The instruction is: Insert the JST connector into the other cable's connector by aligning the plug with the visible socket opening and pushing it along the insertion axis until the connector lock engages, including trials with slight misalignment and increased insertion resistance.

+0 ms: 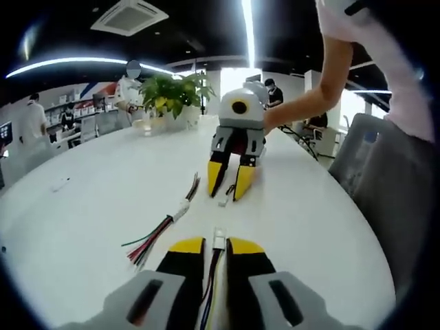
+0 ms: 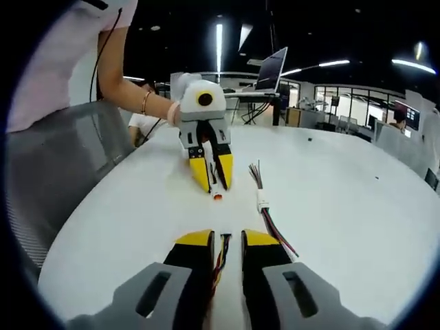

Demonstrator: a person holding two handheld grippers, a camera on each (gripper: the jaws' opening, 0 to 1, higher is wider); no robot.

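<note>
Nearest my lens in the left gripper view, my left tool [image 1: 217, 242] is clenched on a cable whose white connector [image 1: 218, 238] pokes out just past its yellow tips, the wires running back between the jaws. Across the white counter [image 1: 89, 206] I see my right tool [image 1: 231, 184] facing me, tips down near the surface, with a small white connector [image 1: 227, 197] between its jaws. To my left of both lies a loose cable [image 1: 167, 223] with a white connector at its middle and coloured wires fanning from both ends. In the right gripper view, my right tool [image 2: 226, 237] grips dark wires [image 2: 221, 258] between nearly closed jaws; I cannot see its plug here. Opposite, the left tool [image 2: 212, 184] holds its white connector [image 2: 216, 192] tip-down just above the counter [image 2: 344, 199], and the loose cable [image 2: 265, 206] lies beside it. Potted plant [image 1: 172, 96] stands at the far edge.
</note>
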